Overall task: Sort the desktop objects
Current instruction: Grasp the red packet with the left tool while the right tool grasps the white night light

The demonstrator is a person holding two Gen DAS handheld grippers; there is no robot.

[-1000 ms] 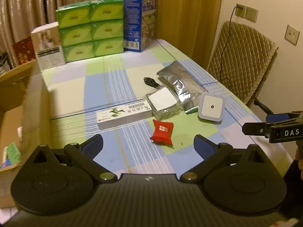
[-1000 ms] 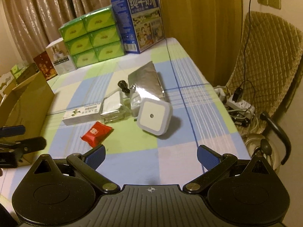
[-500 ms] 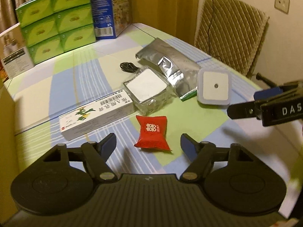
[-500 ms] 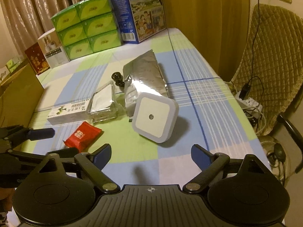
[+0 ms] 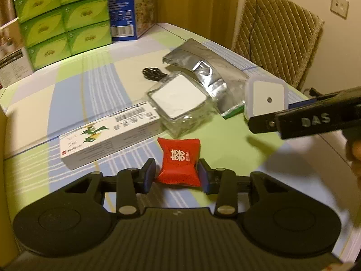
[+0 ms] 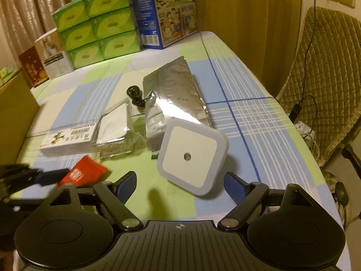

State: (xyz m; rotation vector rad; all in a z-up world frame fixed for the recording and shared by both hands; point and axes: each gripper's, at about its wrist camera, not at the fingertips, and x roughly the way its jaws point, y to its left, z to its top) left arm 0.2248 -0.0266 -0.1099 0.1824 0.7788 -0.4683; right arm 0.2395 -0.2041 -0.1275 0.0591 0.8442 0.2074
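A red packet (image 5: 179,160) with white characters lies on the checked tablecloth, and my left gripper (image 5: 177,176) is shut on its near end, a blue pad pressing each side. The right wrist view shows that packet (image 6: 83,174) tilted up in the left gripper's fingers (image 6: 52,177). A white square night light (image 6: 191,155) leans just ahead of my right gripper (image 6: 180,183), which is open with its fingers wide on either side, apart from it. Behind lie a long white box (image 5: 108,133), a clear packet (image 5: 180,99), a silver foil bag (image 5: 203,67) and a black cable (image 5: 153,73).
Green tissue boxes (image 5: 63,20) and a blue milk carton (image 6: 164,11) stand at the table's far end beside a white box (image 6: 54,54). A cardboard box (image 6: 15,103) flanks the left edge. A quilted chair (image 6: 325,67) and a power strip (image 6: 305,131) are to the right.
My left gripper dropped forward onto the red packet and shut on it. My right gripper came closer to the night light and stayed open.
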